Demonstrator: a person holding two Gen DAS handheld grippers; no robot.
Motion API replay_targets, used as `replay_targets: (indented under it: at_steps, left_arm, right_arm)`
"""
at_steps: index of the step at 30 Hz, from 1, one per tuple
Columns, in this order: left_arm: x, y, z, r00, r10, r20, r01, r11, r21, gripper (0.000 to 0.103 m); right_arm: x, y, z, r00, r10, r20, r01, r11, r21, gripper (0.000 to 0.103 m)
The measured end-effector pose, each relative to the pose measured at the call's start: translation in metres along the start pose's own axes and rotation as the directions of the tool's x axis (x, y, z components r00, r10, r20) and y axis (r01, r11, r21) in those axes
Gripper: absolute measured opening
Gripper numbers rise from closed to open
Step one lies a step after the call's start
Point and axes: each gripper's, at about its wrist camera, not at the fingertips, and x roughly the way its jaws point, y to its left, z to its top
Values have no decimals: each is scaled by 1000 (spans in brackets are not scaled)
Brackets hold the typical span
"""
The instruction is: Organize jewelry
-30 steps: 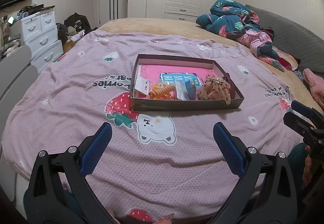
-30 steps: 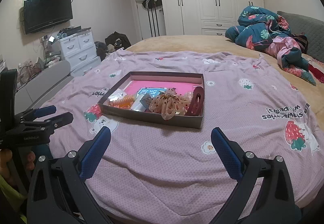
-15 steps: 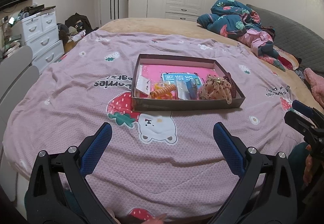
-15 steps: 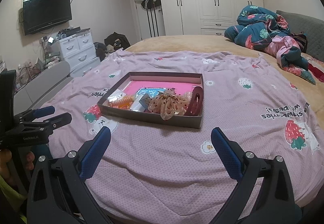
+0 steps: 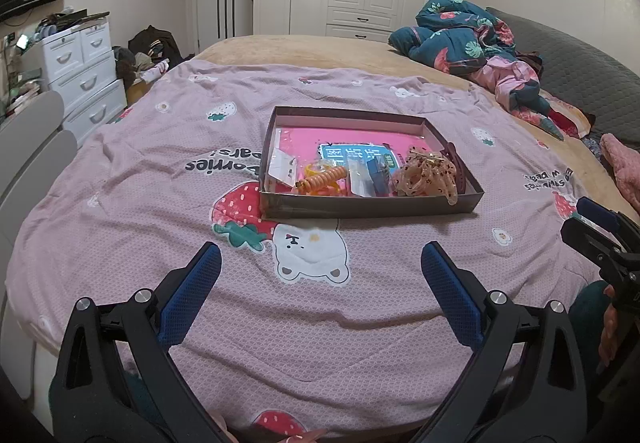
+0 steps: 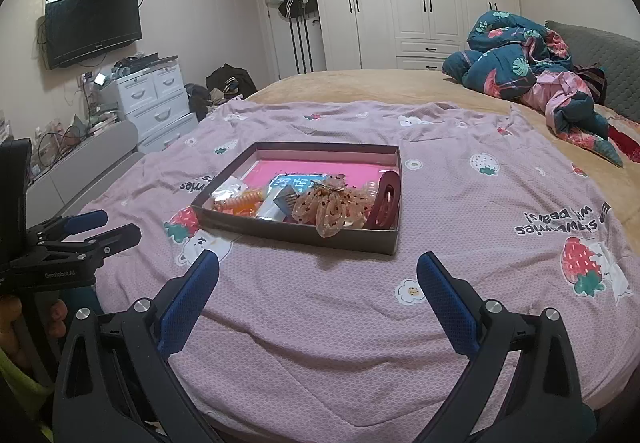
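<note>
In the left wrist view the left tool [image 5: 320, 267] sat low in the frame with its blue-padded fingers [image 5: 192, 295] spread wide apart and nothing between them, hovering over the pink strawberry-print bedspread [image 5: 160, 203]. Above it, in the middle of the picture and well apart from the fingertips, lay the shallow brown box [image 5: 368, 203], flat on the bedspread. Inside it, along the near wall, were an orange coil hair tie [image 5: 322, 179] at the left, a small clear packet [image 5: 285, 167] beside it at the box's left wall, a blue card [image 5: 352, 155] on the pink lining behind, a sheer spotted scrunchie [image 5: 424, 175] toward the right, and a dark red hair clip [image 5: 458, 167] against the right wall (its shape showed better from the other camera). The right tool [image 5: 588, 219] entered at the right edge of this frame, away from the box; how it was set showed better in its own view. In the right wrist view the right tool [image 6: 318, 271] likewise stood wide open and empty at the bottom of the frame, with the box [image 6: 296, 231] just above centre, its near corner closest to the right-hand finger. The left tool [image 6: 116, 227] reached in from the left edge there, held in a hand [image 6: 24, 323] and level with the box's near left corner but clear of it.
</note>
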Motion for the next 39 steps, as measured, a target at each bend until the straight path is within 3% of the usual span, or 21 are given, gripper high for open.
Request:
replay_targets:
  at_steps: [23, 34, 39]
  left_arm:
    - [0, 1, -1, 1000, -1, -7, 1, 1000, -2, 94]
    - [12, -3, -10, 998, -39, -40, 39, 999, -12, 94]
    - [35, 17, -2, 996, 4, -85, -12, 995, -98, 94]
  right_arm:
    - [0, 0, 0, 1000, -2, 1, 2, 1000, -1, 99]
    - [5, -15, 2, 1000, -18, -2, 18, 1000, 16, 99]
    - [19, -40, 5, 998, -70, -5, 70, 995, 71, 99]
